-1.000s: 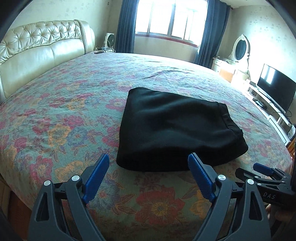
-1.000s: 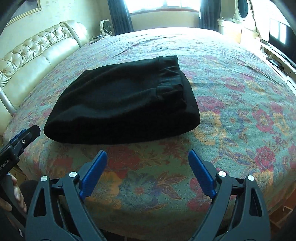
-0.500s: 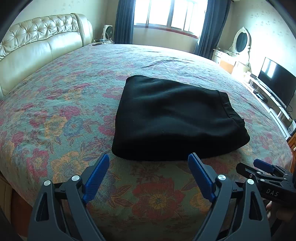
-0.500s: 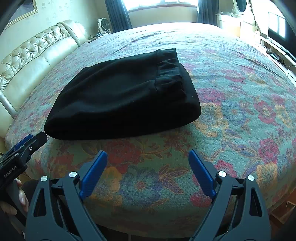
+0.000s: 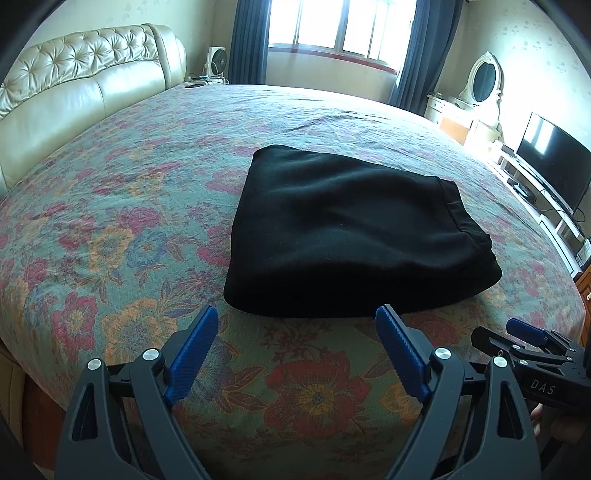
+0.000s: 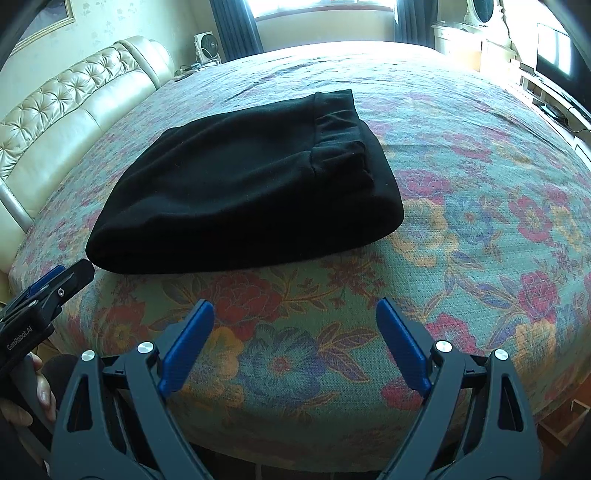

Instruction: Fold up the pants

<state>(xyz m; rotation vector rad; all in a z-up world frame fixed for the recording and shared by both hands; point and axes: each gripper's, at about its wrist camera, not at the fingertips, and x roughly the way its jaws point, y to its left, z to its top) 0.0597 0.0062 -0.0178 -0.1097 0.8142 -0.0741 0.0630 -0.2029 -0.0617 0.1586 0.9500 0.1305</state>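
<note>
Black pants (image 5: 351,236) lie folded into a compact rectangle on the floral bedspread (image 5: 122,221), waistband to the right. They also show in the right wrist view (image 6: 251,184). My left gripper (image 5: 297,314) is open and empty, just short of the pants' near edge. My right gripper (image 6: 295,308) is open and empty, a little back from the pants. The right gripper shows at the lower right of the left wrist view (image 5: 524,338); the left gripper shows at the left of the right wrist view (image 6: 62,277).
A cream tufted headboard (image 5: 85,85) stands at the left. A window with dark curtains (image 5: 336,26) is at the back. A dressing table with an oval mirror (image 5: 480,79) and a TV (image 5: 550,158) stand at the right. The bed's near edge curves below both grippers.
Both grippers have drawn back and risen a little from the pants. The pants have not moved. Both stay open.
</note>
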